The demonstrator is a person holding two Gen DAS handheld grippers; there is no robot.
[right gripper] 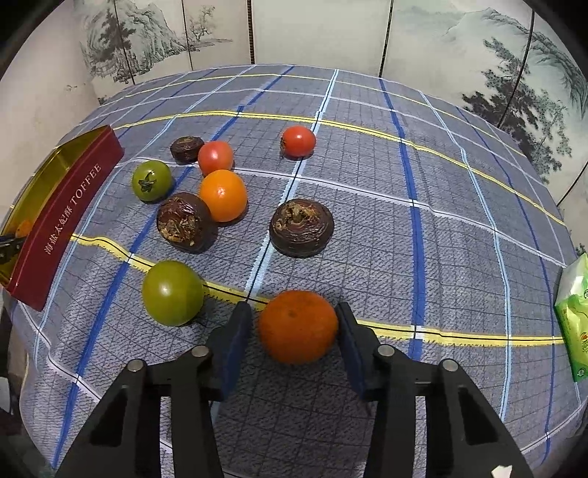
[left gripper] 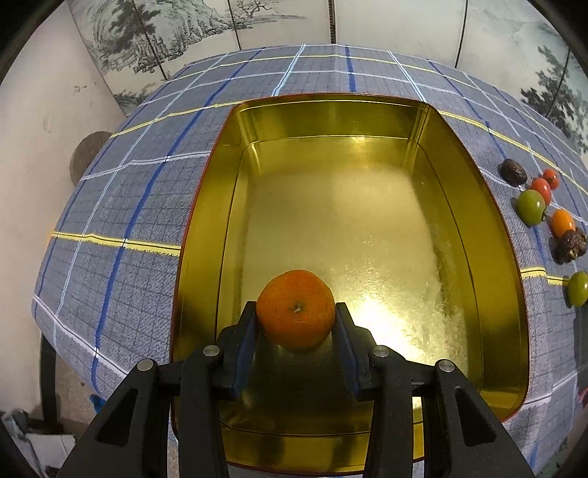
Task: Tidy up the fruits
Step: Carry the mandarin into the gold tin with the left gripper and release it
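In the left wrist view my left gripper (left gripper: 296, 312) is shut on an orange mandarin (left gripper: 296, 308) and holds it inside the gold tin (left gripper: 198, 228), near its front end. In the right wrist view my right gripper (right gripper: 296, 323) has its pads on both sides of another orange mandarin (right gripper: 297, 325) on the cloth; the left pad stands slightly off it. Loose fruits lie beyond: a green tomato (right gripper: 172, 292), a second green tomato (right gripper: 151, 180), an orange fruit (right gripper: 223, 195), two red tomatoes (right gripper: 215, 157) (right gripper: 298, 141), and three dark brown fruits (right gripper: 183, 221) (right gripper: 301, 227) (right gripper: 186, 148).
The tin's red outer wall, marked TOFFEE (right gripper: 62, 220), stands at the left of the right wrist view. A green packet (right gripper: 573, 316) lies at the table's right edge. A painted folding screen (right gripper: 319, 33) stands behind the checked tablecloth (right gripper: 441, 220).
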